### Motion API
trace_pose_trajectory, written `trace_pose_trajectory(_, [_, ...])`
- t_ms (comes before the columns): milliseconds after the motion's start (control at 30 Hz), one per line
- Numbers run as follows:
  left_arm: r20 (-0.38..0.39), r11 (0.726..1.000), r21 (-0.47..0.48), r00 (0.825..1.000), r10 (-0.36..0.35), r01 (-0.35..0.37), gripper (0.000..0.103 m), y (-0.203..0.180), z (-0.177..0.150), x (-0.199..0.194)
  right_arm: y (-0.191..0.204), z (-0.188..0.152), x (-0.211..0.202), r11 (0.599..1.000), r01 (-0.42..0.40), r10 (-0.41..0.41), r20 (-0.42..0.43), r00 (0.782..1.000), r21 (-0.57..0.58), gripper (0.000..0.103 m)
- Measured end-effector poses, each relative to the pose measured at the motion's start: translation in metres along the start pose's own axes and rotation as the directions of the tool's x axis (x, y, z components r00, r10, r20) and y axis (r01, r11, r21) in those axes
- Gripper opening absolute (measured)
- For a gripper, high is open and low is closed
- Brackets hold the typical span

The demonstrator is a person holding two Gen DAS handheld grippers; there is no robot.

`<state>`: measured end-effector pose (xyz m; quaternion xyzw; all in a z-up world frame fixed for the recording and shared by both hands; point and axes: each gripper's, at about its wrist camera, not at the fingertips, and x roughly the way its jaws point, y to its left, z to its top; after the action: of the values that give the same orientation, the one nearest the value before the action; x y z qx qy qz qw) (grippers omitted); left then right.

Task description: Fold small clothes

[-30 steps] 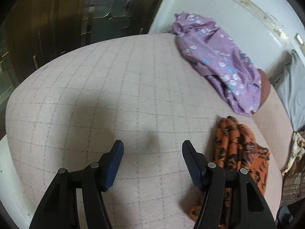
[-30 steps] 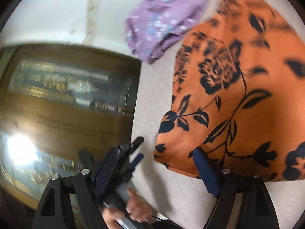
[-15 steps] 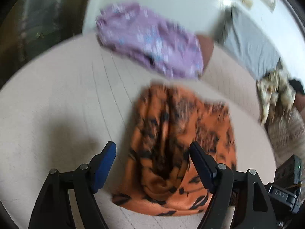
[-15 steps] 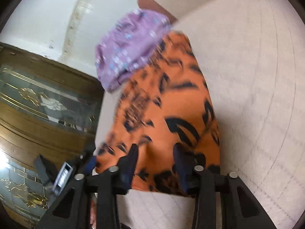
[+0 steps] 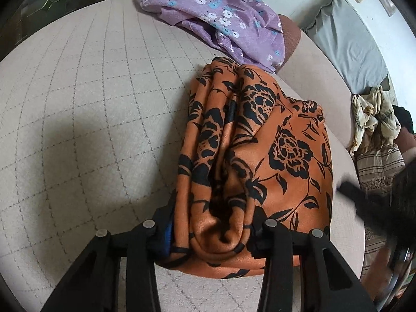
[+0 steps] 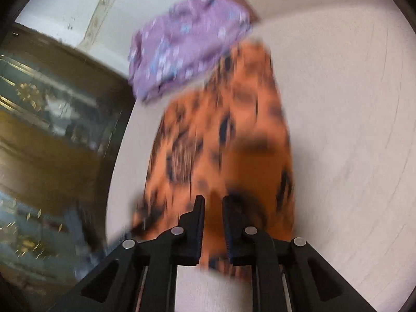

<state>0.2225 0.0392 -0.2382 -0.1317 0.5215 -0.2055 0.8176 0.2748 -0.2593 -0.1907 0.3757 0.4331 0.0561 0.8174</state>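
An orange cloth with black flowers (image 5: 273, 143) lies bunched in long folds on a beige quilted surface (image 5: 91, 104). My left gripper (image 5: 212, 223) sits at its near end. Its jaws are closing, with a thick wad of the folds squeezed between them. In the blurred right wrist view the same orange cloth (image 6: 228, 130) stretches away from my right gripper (image 6: 213, 202). Those jaws are closing too, nearly together, with the cloth's near edge pinched between them. A purple flowered cloth (image 5: 208, 13) lies crumpled just beyond the orange one, also seen as a purple cloth (image 6: 182, 44).
A brown cushion (image 5: 291, 36) sits behind the purple cloth. A grey cloth (image 5: 345, 39), a cream heap (image 5: 371, 119) and striped fabric (image 5: 379, 166) lie off the right side. A glass-fronted wooden cabinet (image 6: 52, 130) stands beyond the surface's edge.
My left gripper swung from bare surface over to the orange cloth and closed around its near end. My right gripper's wide jaws narrowed onto the cloth's edge.
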Motion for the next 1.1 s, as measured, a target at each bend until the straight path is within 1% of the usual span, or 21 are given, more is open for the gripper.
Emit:
trace_pose_trajectory(100, [0.007,1.0,0.024,1.0,0.02,-0.02,0.044,-0.001,-0.001,0.0,-0.001,0.041,0.012,0.998,0.064,-0.065,0.061,0.996,0.024,0.016])
trace_pose_trajectory(167, [0.012,0.999,0.041,0.999,0.03,-0.03,0.044,-0.004,-0.001,0.0,-0.004,0.059,0.026,0.993,0.116,-0.118,0.072,0.99,0.036,0.016])
trace_pose_trajectory(233, [0.013,0.998,0.057,0.999,0.034,-0.035,0.044,-0.007,-0.001,0.001,-0.008,0.075,0.051,0.985,0.169,-0.169,0.033,0.985,0.02,0.017])
trace_pose_trajectory(267, [0.013,0.997,0.067,0.999,0.037,-0.038,0.044,-0.009,-0.002,0.001,-0.012,0.08,0.071,0.978,0.21,-0.209,-0.018,0.978,0.005,0.015])
trace_pose_trajectory(300, [0.014,0.997,0.071,0.999,0.04,-0.041,0.044,-0.009,-0.002,0.0,-0.016,0.084,0.085,0.974,0.227,-0.227,-0.056,0.972,-0.002,0.015])
trace_pose_trajectory(333, [0.016,0.996,0.077,0.999,0.043,-0.044,0.044,-0.01,-0.003,-0.001,-0.016,0.09,0.093,0.975,0.223,-0.223,-0.054,0.973,-0.007,0.015])
trace_pose_trajectory(367, [0.017,0.995,0.083,0.999,0.045,-0.046,0.044,-0.01,-0.003,-0.001,-0.015,0.094,0.092,0.974,0.224,-0.225,-0.045,0.973,-0.008,0.015])
trace_pose_trajectory(400, [0.018,0.995,0.086,0.999,0.047,-0.048,0.044,-0.01,-0.003,-0.001,-0.008,0.1,0.089,0.972,0.234,-0.234,-0.053,0.971,-0.006,0.016])
trace_pose_trajectory(433, [0.019,0.995,0.089,0.999,0.049,-0.05,0.044,-0.01,-0.002,0.001,-0.002,0.104,0.087,0.975,0.224,-0.224,-0.046,0.974,-0.01,0.017])
trace_pose_trajectory(467, [0.02,0.994,0.093,0.999,0.051,-0.052,0.044,-0.011,-0.003,0.001,0.009,0.107,0.082,0.984,0.176,-0.176,-0.02,0.984,-0.029,0.017])
trace_pose_trajectory(533, [0.021,0.994,0.094,0.998,0.053,-0.055,0.044,-0.011,-0.003,0.001,0.035,0.104,0.08,0.992,0.094,-0.095,-0.005,0.995,-0.081,0.017])
trace_pose_trajectory(600, [0.023,0.994,0.09,0.998,0.056,-0.058,0.044,-0.011,-0.003,0.001,0.055,0.102,0.086,0.991,0.046,-0.049,-0.019,0.999,-0.124,0.017])
trace_pose_trajectory(633, [0.024,0.994,0.089,0.998,0.058,-0.06,0.044,-0.012,-0.003,0.001,0.066,0.099,0.098,0.989,0.025,-0.031,-0.041,0.999,-0.145,0.017])
trace_pose_trajectory(700, [0.029,0.993,0.096,0.997,0.068,-0.071,0.044,-0.014,-0.003,0.0,0.079,0.093,0.123,0.981,0.043,-0.061,-0.088,0.994,-0.19,0.017])
trace_pose_trajectory(767, [0.038,0.99,0.108,0.995,0.088,-0.092,0.044,-0.015,-0.004,0.0,0.081,0.087,0.161,0.971,0.085,-0.122,-0.161,0.979,-0.222,0.018])
trace_pose_trajectory(800, [0.045,0.988,0.114,0.994,0.095,-0.1,0.044,-0.017,-0.004,0.0,0.081,0.086,0.169,0.969,0.088,-0.127,-0.157,0.979,-0.23,0.017])
trace_pose_trajectory(833, [0.048,0.987,0.118,0.994,0.101,-0.106,0.045,-0.018,-0.005,0.0,0.082,0.087,0.169,0.966,0.086,-0.122,-0.137,0.983,-0.243,0.016])
trace_pose_trajectory(933, [0.058,0.983,0.135,0.991,0.12,-0.127,0.045,-0.022,-0.006,0.0,0.08,0.092,0.164,0.973,0.064,-0.104,-0.171,0.98,-0.224,0.016])
trace_pose_trajectory(1000, [0.065,0.98,0.141,0.989,0.132,-0.14,0.045,-0.024,-0.007,-0.001,0.078,0.091,0.153,0.972,0.053,-0.093,-0.172,0.981,-0.227,0.015])
trace_pose_trajectory(1100, [0.078,0.975,0.152,0.986,0.149,-0.159,0.046,-0.026,-0.008,-0.002,0.077,0.082,0.13,0.979,-0.001,-0.031,-0.153,0.988,-0.204,0.017])
